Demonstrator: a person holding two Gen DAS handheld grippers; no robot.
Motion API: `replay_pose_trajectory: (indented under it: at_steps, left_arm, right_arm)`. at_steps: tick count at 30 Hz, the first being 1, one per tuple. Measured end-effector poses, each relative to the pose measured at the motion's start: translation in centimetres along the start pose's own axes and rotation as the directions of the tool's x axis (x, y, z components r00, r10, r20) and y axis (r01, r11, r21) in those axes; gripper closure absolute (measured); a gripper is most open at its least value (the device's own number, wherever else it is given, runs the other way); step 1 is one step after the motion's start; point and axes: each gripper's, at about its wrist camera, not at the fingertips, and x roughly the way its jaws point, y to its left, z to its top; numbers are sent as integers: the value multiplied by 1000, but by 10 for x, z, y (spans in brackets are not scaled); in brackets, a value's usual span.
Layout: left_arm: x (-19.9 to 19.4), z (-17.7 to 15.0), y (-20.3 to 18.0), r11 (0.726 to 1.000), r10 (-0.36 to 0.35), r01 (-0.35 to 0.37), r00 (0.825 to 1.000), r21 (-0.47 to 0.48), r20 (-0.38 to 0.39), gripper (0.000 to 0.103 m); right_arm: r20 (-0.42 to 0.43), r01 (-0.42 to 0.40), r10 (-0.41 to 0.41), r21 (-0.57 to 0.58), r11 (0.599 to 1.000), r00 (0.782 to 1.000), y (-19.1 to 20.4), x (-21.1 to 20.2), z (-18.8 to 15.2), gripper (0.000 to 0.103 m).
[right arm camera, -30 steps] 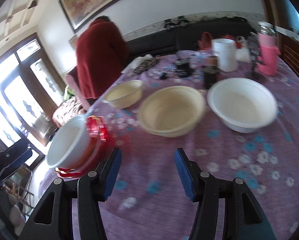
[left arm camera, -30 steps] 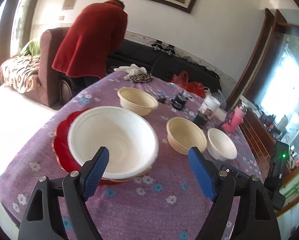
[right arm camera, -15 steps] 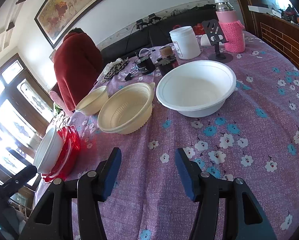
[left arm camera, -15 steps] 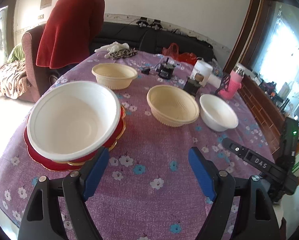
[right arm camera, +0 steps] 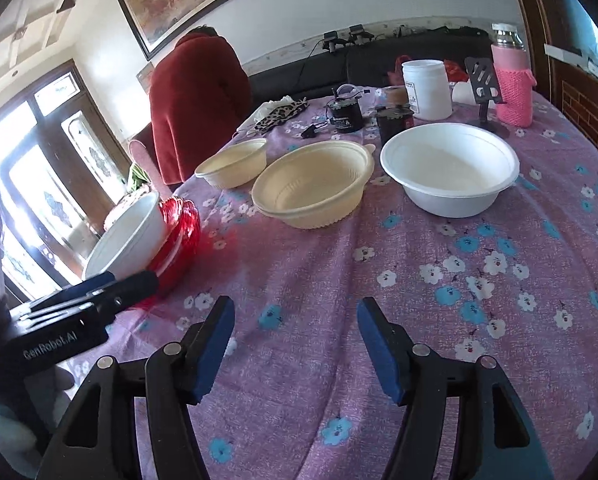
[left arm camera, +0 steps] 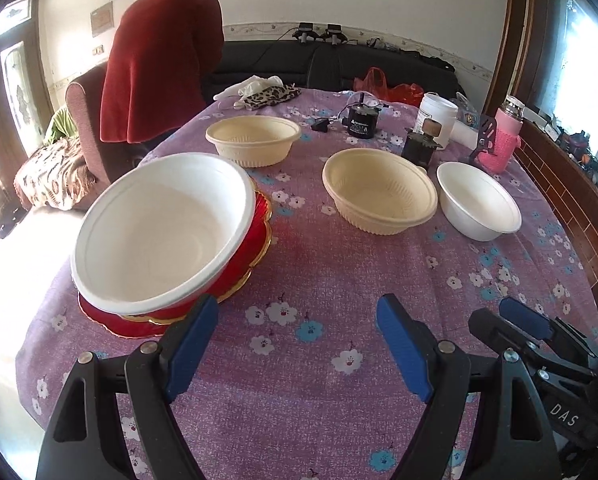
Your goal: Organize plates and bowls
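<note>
A large white bowl (left arm camera: 163,228) sits tilted on a red plate (left arm camera: 255,236) at the table's left; both show in the right wrist view, bowl (right arm camera: 127,236) and plate (right arm camera: 181,228). Two cream bowls stand further in, one far (left arm camera: 253,140) (right arm camera: 233,162), one in the middle (left arm camera: 379,196) (right arm camera: 313,188). A second white bowl (left arm camera: 477,200) (right arm camera: 449,168) stands at the right. My left gripper (left arm camera: 299,344) is open and empty, just before the red plate. My right gripper (right arm camera: 295,344) is open and empty over bare cloth.
The purple flowered tablecloth (left arm camera: 339,280) covers the table. At the far end stand a white jar (right arm camera: 425,88), a pink-sleeved flask (right arm camera: 513,84), a phone stand (right arm camera: 485,88) and small black items (right arm camera: 345,112). A person in red (left arm camera: 159,60) bends beyond the table's far left.
Both grippers have pulled back toward the table's near edge and stay open. The left gripper, earlier over the white bowl, now sits in front of it. The dishes have not moved.
</note>
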Motion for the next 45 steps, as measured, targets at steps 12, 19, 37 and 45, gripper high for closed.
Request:
replay_pose_trajectory:
  at_steps: [12,19,37,45]
  left_arm:
    - [4,23,-4,997,-73,73,996,0,-47,22]
    - [-45,74,10,1000,20,-19,984,-8,174,18]
    - [19,89,-23,997,-80,81,995,-19,66,12]
    - [67,103,-36,990,-110,109,994,-86,-6,13]
  right_arm:
    - [9,16,-17,38,999,1000,-21,-17,-3,34]
    - [36,57,-58,34,998,998,-35,-29,0,33]
    - [115,83,-103,167,983,988,-81,-29,66,28]
    - [191,60,-138,365,929,972,-134,-12,105,28]
